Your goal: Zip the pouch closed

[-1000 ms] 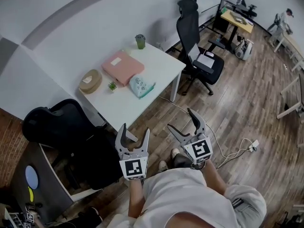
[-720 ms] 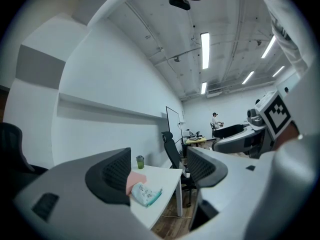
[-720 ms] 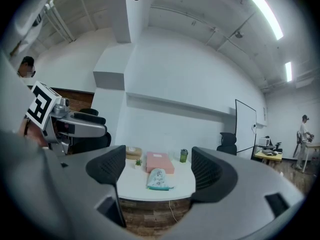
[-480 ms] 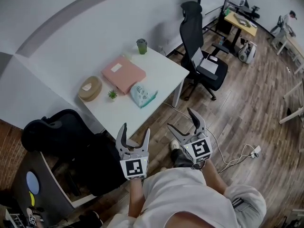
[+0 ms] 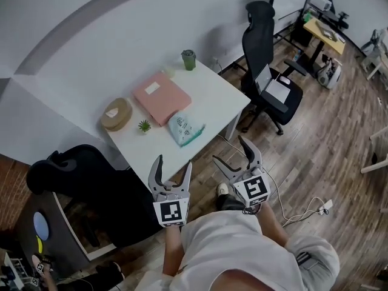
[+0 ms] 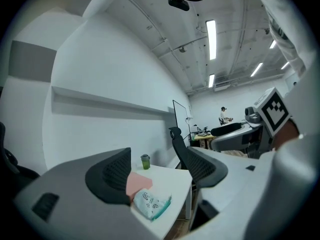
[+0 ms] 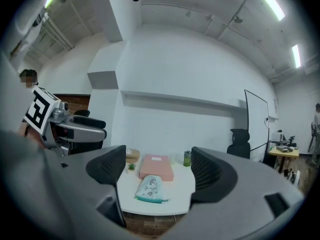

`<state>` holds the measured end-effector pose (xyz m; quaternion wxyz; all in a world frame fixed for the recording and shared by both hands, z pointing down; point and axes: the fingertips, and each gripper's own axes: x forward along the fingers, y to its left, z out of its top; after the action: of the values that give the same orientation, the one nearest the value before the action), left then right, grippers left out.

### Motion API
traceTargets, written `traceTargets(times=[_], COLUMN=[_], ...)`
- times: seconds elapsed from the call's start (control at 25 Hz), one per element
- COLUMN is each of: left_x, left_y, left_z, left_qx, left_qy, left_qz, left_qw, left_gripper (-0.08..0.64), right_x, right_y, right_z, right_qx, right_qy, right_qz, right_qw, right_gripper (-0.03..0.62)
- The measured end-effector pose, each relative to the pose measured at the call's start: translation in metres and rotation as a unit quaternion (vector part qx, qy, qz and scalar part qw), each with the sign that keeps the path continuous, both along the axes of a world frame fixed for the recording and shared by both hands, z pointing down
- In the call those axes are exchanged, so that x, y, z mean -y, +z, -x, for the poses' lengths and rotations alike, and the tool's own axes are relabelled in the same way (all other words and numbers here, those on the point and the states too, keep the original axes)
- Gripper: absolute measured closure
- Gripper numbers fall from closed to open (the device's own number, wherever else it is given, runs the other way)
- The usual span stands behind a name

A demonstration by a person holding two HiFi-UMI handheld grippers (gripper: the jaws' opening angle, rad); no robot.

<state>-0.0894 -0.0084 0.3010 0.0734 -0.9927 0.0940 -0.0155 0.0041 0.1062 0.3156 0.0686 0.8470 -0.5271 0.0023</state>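
Observation:
A pale pouch (image 5: pixel 185 129) with small prints and a teal edge lies near the front edge of the white table (image 5: pixel 215 105); it also shows in the left gripper view as the pouch (image 6: pixel 151 204) and in the right gripper view as the pouch (image 7: pixel 150 188). My left gripper (image 5: pixel 171 170) hangs open in the air, short of the table's near edge. To its right, my right gripper (image 5: pixel 235 151) is open too, over the wooden floor. Nothing sits between either pair of jaws. Both are well away from the pouch.
On the table lie a pink box (image 5: pixel 162 97), a round tan case (image 5: pixel 116 113), a tiny potted plant (image 5: pixel 144 126) and a green cup (image 5: pixel 189 59). A black office chair (image 5: pixel 270 74) stands right of the table, another dark chair (image 5: pixel 79 174) at its left. A cable (image 5: pixel 303 199) runs across the floor.
The head view has shifted, so the table and pouch sit a little lower and closer to the grippers. Both grippers stay open and held as before.

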Motion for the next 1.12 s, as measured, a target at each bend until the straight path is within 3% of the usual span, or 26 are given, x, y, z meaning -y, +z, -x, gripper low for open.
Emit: traceTargets(times=[0.52, 1.12], left_x=[0.001, 0.030], left_y=[0.005, 0.027], left_z=[-0.086, -0.149], left_qx=[0.026, 0.054], left_qy=[-0.054, -0.074], left_qz=[-0.016, -0.005], left_qw=[0.9981, 0.9958], left_gripper=[0.216, 0.219], right_x=[0.017, 0.055], right_y=[-0.003, 0.019], right_z=[-0.102, -0.166], right_qx=[0.011, 0.038], right_qy=[-0.057, -0.086], right_qz=[-0.012, -0.004], right_qw=[0.998, 0.996], right_gripper=[0.187, 0.195])
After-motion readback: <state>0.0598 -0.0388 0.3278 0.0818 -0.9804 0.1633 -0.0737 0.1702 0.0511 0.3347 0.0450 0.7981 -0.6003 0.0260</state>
